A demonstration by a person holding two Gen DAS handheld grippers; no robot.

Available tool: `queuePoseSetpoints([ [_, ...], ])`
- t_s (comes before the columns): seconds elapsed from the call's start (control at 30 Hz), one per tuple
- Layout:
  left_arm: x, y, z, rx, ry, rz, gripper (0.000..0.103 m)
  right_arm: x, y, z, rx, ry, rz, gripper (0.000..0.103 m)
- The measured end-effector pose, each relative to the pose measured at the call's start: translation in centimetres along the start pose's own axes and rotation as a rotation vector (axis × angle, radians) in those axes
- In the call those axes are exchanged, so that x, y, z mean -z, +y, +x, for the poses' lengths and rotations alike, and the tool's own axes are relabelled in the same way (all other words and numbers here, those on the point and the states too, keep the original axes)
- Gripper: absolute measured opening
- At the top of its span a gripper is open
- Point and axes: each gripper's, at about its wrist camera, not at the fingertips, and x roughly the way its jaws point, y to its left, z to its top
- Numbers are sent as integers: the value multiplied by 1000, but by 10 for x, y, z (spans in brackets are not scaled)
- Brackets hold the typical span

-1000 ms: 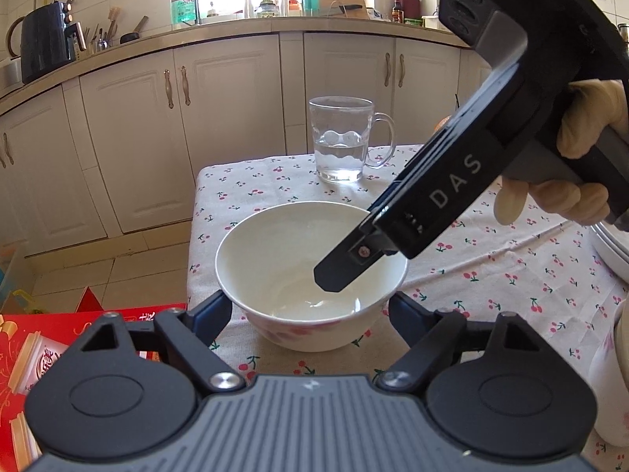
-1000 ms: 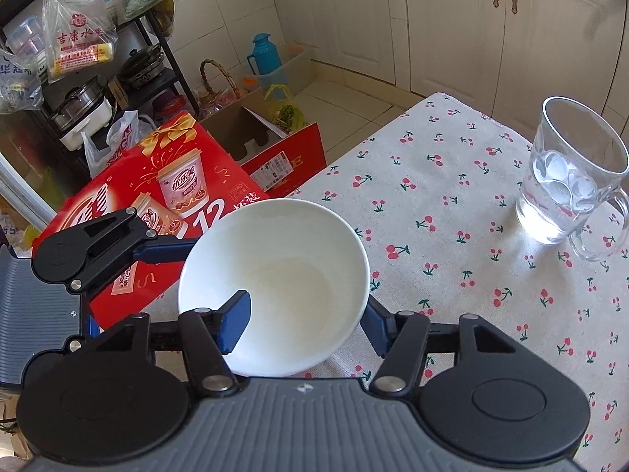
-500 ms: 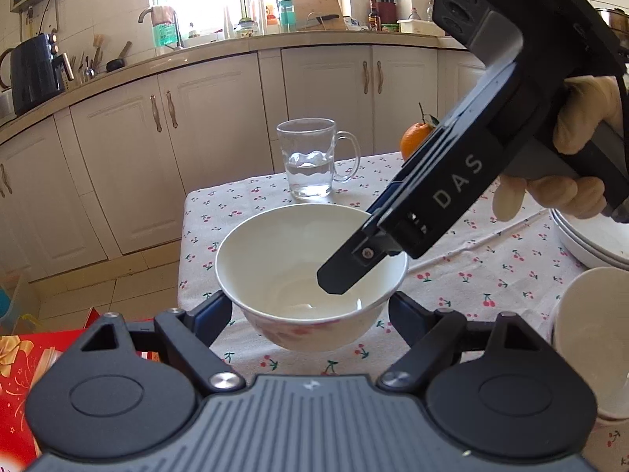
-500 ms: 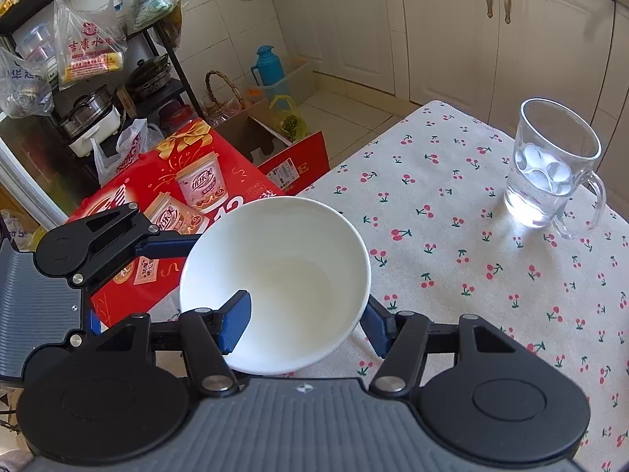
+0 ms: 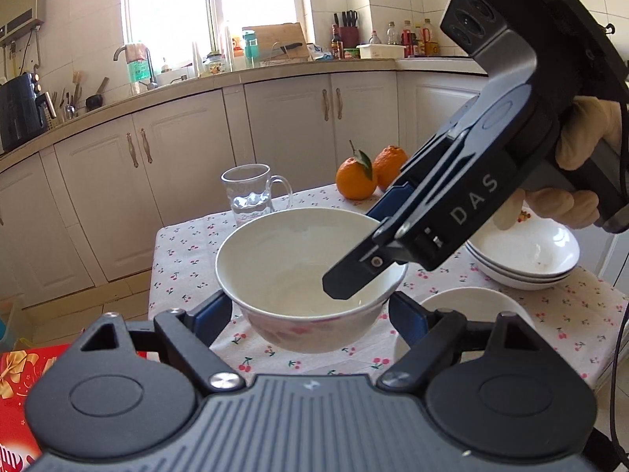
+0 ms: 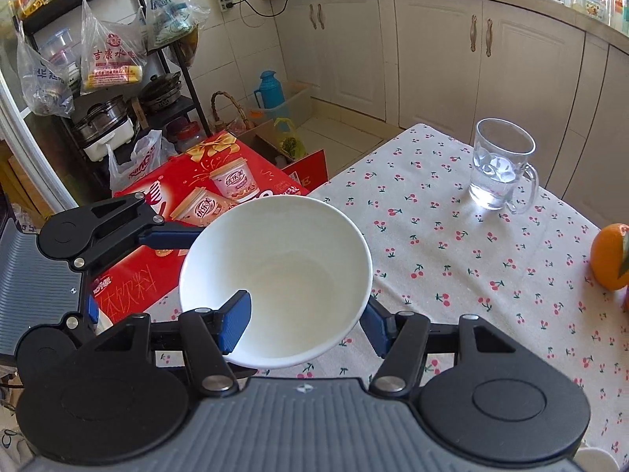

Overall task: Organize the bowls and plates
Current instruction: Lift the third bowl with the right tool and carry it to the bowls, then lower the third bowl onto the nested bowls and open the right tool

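Fingers of the right gripper (image 6: 304, 322) pinched the rim of the white glazed ceramic bowl with a faint pink flower print on its outer wall (image 5: 310, 271): one blue pad sat inside the bowl, the other pressed the outer wall, so the wall was clamped between them. In the left wrist view the same gripper reached down from the upper right, its dark finger dipping into the bowl's hollow, with a gloved hand (image 5: 578, 173) on the handle. Both views suggested the bowl hung clear of the cherry-print tablecloth covering the worktop (image 6: 452, 236), held near its edge and partly over the floor side.

Fingers of the left gripper (image 5: 310, 314) stood spread on either side of the bowl's lower body; whether the pads touched the wall could not be told, so they seemed to steady it rather than carry it.

Off to the right of the held bowl, as the left wrist camera saw it, lay the likely goals: a second plain white bowl (image 5: 464, 306) just beside and below it, and farther back a stack of shallow white dishes (image 5: 523, 259). The coming move probably turned on that one relation, the carried bowl needing to travel rightward and come down level over the other bowl, with the right hand nearer to it. A clear glass mug of water (image 5: 251, 196) and two oranges (image 5: 369, 177) stood behind, away from that path.
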Motion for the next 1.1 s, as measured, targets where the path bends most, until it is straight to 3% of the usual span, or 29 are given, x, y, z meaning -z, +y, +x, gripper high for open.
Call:
queuePoseSetpoints([
  [0.3,0,-44,-24,46,-15,41,86,44,15,-50,42,-31,11,67],
  [0.53,6,-71,-21,90,-1,44,86,77,14,-72,80,-32,33,67],
  [0.83,14,-82,-7,133,42,27,86,104,0,-70,84,-8,84,67],
  [1.1,20,-77,-2,137,62,9,87,106,-2,-59,70,5,94,67],
])
